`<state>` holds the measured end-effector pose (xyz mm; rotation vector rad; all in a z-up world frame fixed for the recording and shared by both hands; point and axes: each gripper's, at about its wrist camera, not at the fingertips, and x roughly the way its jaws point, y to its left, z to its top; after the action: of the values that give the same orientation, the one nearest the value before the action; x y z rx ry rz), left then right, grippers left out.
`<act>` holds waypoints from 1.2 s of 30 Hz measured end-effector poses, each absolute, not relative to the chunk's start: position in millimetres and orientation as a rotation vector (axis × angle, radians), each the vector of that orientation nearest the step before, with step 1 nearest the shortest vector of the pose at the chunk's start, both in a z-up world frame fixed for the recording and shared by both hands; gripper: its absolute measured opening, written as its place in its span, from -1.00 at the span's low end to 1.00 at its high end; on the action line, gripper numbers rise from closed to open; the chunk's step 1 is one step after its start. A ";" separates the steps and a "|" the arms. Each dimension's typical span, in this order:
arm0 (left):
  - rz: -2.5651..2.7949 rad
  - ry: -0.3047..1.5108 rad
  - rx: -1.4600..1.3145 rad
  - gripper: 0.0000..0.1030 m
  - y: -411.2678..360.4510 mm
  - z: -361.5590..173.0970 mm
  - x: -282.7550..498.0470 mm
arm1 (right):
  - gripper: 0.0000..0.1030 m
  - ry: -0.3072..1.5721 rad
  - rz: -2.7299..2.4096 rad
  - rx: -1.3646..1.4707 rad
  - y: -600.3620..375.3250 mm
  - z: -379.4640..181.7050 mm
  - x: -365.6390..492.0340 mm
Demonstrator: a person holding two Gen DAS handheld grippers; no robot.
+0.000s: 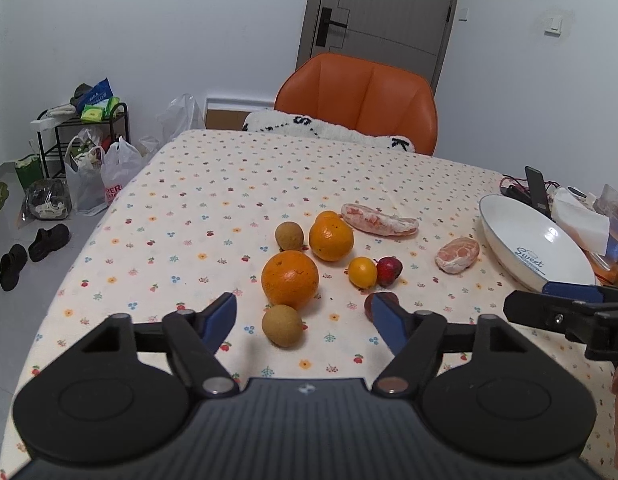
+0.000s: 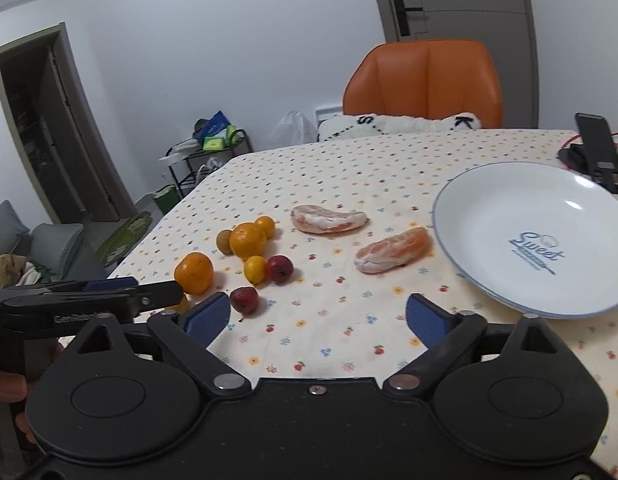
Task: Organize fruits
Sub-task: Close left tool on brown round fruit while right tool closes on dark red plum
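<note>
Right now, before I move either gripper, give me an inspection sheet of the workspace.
Surface: table under a floral tablecloth, flat, no spills seen.
Job's things: two large oranges, a smaller orange, a small yellow fruit, two brown round fruits, two small red fruits and two peeled citrus pieces, all loose on the cloth; white plate holds nothing.
Clutter: tissues and a dark phone stand beyond the plate.
Grippers: left gripper and right gripper, jaws open, holding nothing.
Cables: red wires near the phone stand.
Surroundings: orange chair, door, rack and bags on the floor.
</note>
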<state>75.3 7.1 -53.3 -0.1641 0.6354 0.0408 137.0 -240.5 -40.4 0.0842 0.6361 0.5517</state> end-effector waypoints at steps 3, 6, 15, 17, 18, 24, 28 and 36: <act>0.046 0.640 -0.156 0.35 7.8 -56.5 79.4 | 0.68 0.647 0.570 0.087 -235.2 -43.4 141.7; 0.042 0.652 -0.155 0.27 8.5 -60.0 83.9 | 0.49 0.670 0.602 0.105 -230.5 -47.4 147.8; 0.034 0.705 -0.178 -0.12 16.3 -75.4 95.2 | 0.26 0.706 0.653 0.103 -210.1 -55.4 162.0; 0.020 0.716 -0.187 -0.33 18.4 -78.0 96.6 | 0.21 0.716 0.663 0.103 -205.4 -57.2 165.3; 0.020 0.714 -0.181 -0.43 18.6 -77.5 96.3 | 0.19 0.721 0.671 0.105 -203.1 -58.0 166.7; -0.002 0.713 -0.187 -0.53 24.1 -72.3 94.3 | -0.01 0.742 0.706 0.095 -186.2 -62.2 173.0; -0.005 0.703 -0.187 -0.53 26.9 -68.0 92.8 | -0.09 0.755 0.715 0.089 -177.0 -64.5 176.8; -0.012 0.685 -0.205 -0.53 33.0 -65.1 89.2 | -0.55 0.761 0.721 0.071 -164.7 -73.8 182.4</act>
<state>89.2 33.0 -65.1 -0.2051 0.6851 -0.0116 182.4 -164.7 -73.8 0.0708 0.7610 0.7207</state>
